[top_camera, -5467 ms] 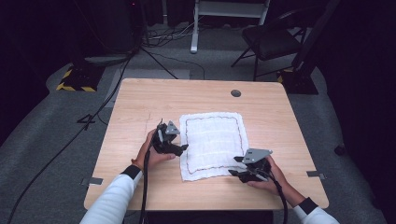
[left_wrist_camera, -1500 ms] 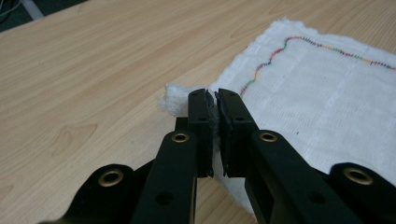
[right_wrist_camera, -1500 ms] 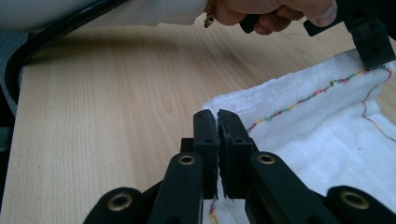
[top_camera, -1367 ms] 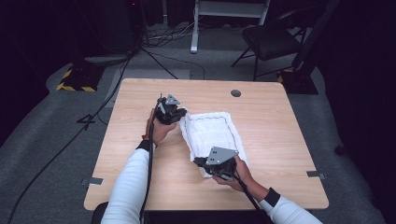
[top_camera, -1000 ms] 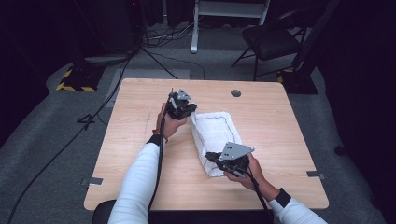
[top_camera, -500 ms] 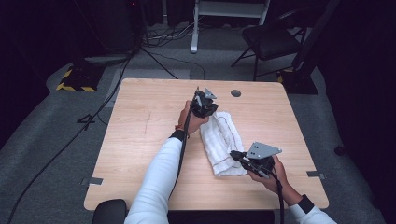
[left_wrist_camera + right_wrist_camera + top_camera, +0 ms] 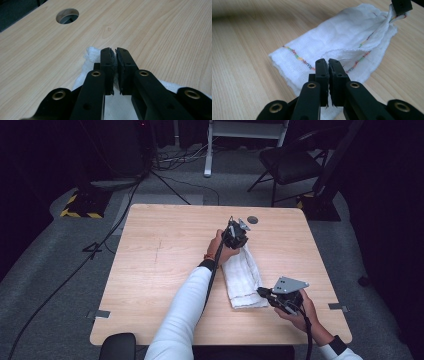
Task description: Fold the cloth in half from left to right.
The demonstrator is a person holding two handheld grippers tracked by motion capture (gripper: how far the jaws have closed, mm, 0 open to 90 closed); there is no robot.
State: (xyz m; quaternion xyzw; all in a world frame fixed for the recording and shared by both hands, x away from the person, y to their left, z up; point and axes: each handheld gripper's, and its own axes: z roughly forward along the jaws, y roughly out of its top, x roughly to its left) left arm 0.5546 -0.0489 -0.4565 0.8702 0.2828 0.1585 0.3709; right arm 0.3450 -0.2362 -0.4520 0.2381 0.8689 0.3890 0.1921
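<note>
The white cloth (image 7: 242, 277), folded into a long strip with rainbow stitching, lies right of the table's (image 7: 150, 270) middle. My left gripper (image 7: 235, 236) pinches its far end, my right gripper (image 7: 266, 294) its near corner.

txt: none legible | labels: none | nos.: 0 | signs: none

The cloth (image 7: 243, 276), earlier spread flat, now lies folded into a narrow strip between the grippers. The left gripper (image 7: 235, 236) has carried its pinched edge across to the far right (arm fully extended). The right gripper (image 7: 266, 294) has shifted right with its near corner.
</note>
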